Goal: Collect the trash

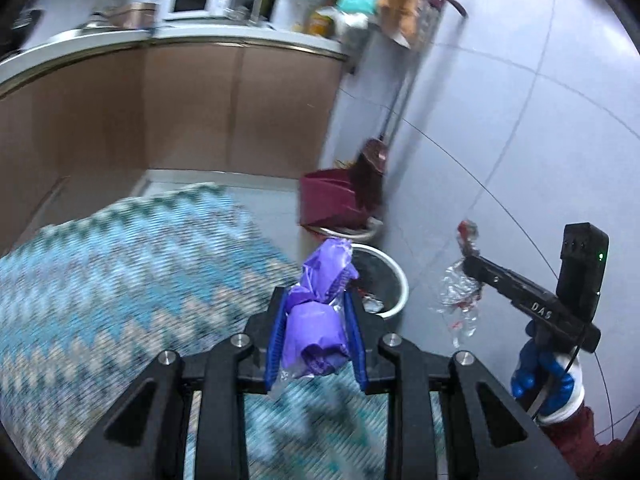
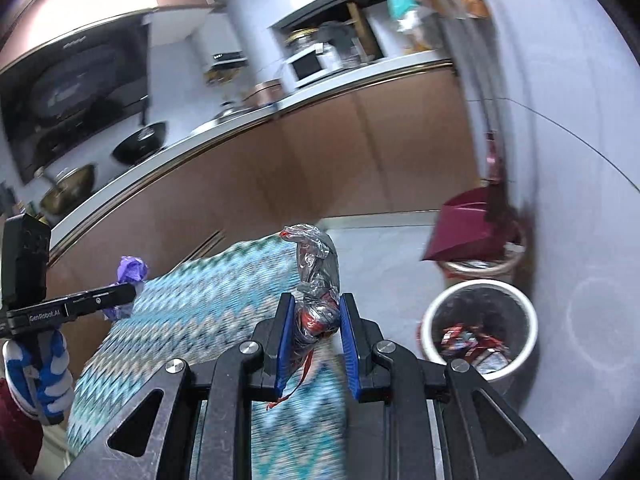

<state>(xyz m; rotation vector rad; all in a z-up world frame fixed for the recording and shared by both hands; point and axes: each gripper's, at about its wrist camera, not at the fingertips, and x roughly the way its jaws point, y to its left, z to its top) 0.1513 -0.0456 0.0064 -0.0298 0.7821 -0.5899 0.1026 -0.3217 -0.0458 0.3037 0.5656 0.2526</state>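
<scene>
- Trash sits in both of my claws: the left claw [image 1: 316, 320] is clamped on a crumpled purple wrapper [image 1: 320, 308], its blue pads [image 1: 276, 340] pressing on either side.
- My right claw [image 2: 314, 332] is closed on a twisted clear plastic wrapper [image 2: 316, 280] with red print, which sticks up above the fingertips; a red strip dangles below.
- I take the white round bin [image 2: 480, 324] as my landmark. It stands on the pale tiled floor [image 2: 384, 272] close to the wall and already holds red and silver wrappers [image 2: 468, 344].
- In the right wrist view, the clear wrapper is up and to the left of the bin, not over its mouth.
- In the left wrist view, the purple wrapper overlaps the bin's left rim [image 1: 394, 268].
- Just behind the bin a maroon dustpan [image 2: 464, 228] rests on a second round container [image 2: 480, 268], with a broom [image 1: 372, 172] leaning beside it.
- Left of the bin lies a teal zigzag rug [image 1: 132, 268], blurred.
- Beyond the rug runs a brown-fronted kitchen bench [image 1: 200, 104] with a microwave [image 1: 196, 0] on top.
- Blue-and-white gloved hands [image 1: 548, 376] grip both handles.
</scene>
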